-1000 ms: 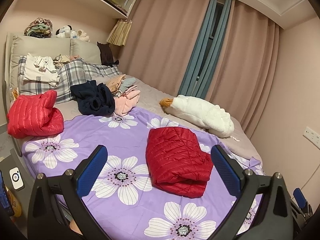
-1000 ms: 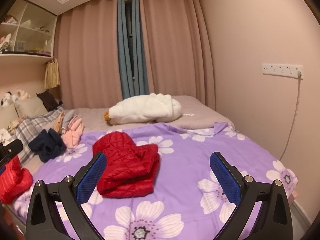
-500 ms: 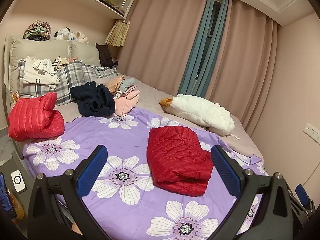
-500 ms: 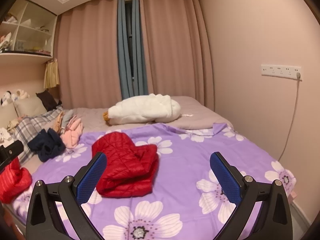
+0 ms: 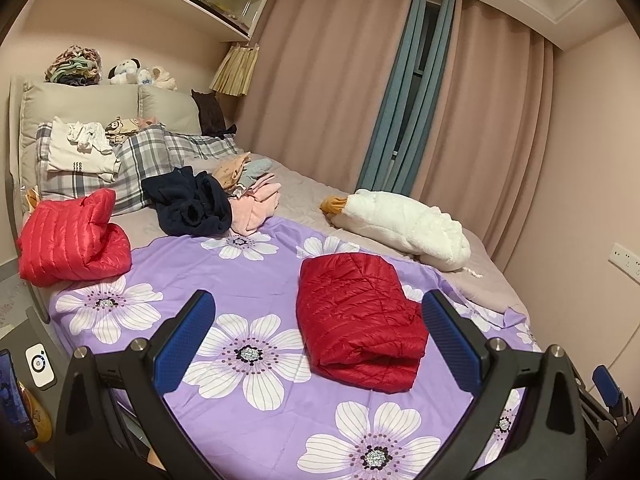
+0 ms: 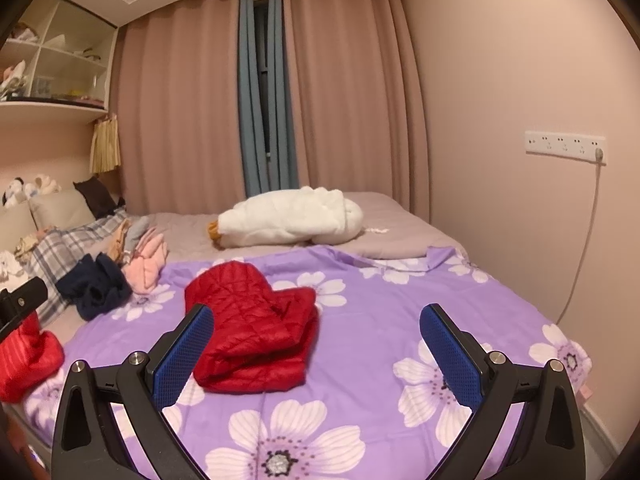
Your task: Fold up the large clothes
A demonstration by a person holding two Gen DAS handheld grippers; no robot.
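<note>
A dark red quilted jacket lies folded into a thick bundle on the purple flowered sheet; the right wrist view shows the same jacket left of centre. My left gripper hangs open above the sheet, held back from the jacket, nothing between its blue pads. My right gripper is open too, with its left pad beside the jacket's near edge, apart from it. A second, brighter red jacket sits bunched at the bed's left edge.
A navy garment, a pink one and other clothes are heaped near plaid pillows. A white plush goose lies by the curtains. A socket strip with a cable is on the right wall. A phone stands low left.
Both grippers have drifted slightly back and up from the bed, staying open. The folded jacket has not moved.
</note>
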